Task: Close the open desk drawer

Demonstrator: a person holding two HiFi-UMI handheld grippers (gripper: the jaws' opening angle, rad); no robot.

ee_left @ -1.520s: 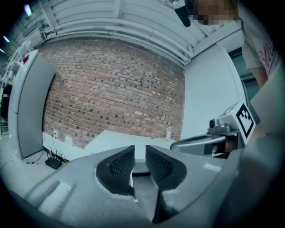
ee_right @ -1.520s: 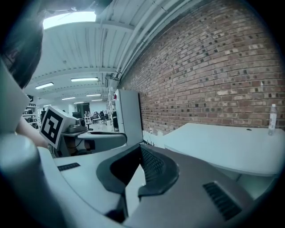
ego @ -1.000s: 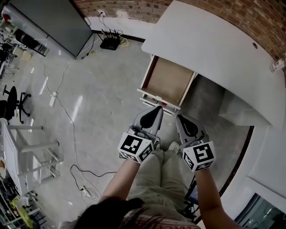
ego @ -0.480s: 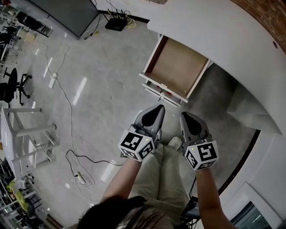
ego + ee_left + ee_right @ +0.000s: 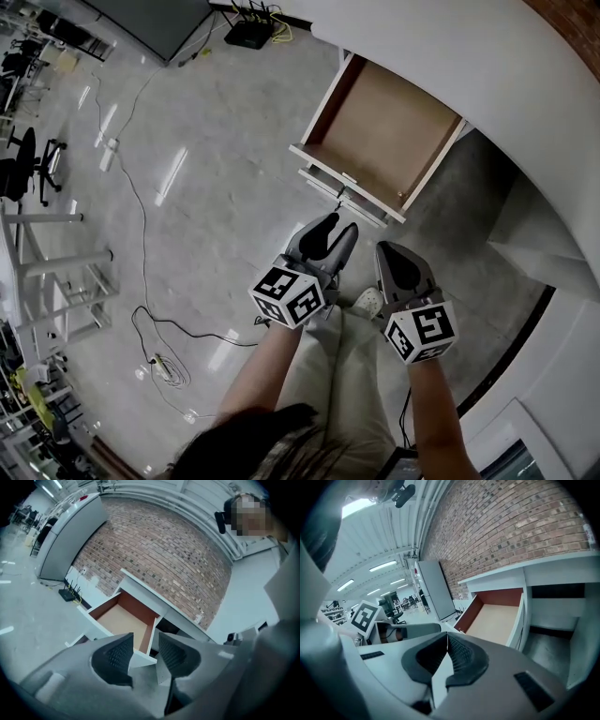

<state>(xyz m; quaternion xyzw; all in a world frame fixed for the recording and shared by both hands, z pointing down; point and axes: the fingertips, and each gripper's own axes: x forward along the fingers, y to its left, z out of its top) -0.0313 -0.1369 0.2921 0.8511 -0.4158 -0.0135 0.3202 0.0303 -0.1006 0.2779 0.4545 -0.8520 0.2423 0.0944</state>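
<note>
The open drawer (image 5: 380, 141), white with a bare brown bottom, sticks out of the white desk (image 5: 450, 56) toward me; its front panel (image 5: 342, 183) is nearest. It also shows in the left gripper view as the drawer (image 5: 124, 623) and in the right gripper view as the drawer (image 5: 497, 618). My left gripper (image 5: 336, 228) hangs just short of the front panel, apart from it. Its jaws have just been opening and nothing is between the left gripper's (image 5: 144, 651) pads. My right gripper (image 5: 387, 249) is beside it, shut and empty, as the right gripper (image 5: 447, 641) view confirms.
My legs and a shoe (image 5: 367, 302) are under the grippers. A cable and power strip (image 5: 157, 370) lie on the grey floor at left. A router (image 5: 251, 35) sits by the wall, an office chair (image 5: 23, 164) and a metal rack (image 5: 56, 300) stand far left.
Both grippers have sunk lower and the drawer has drawn nearer in the head view. The left gripper's jaws have gone from shut to parted. The drawer has stayed open.
</note>
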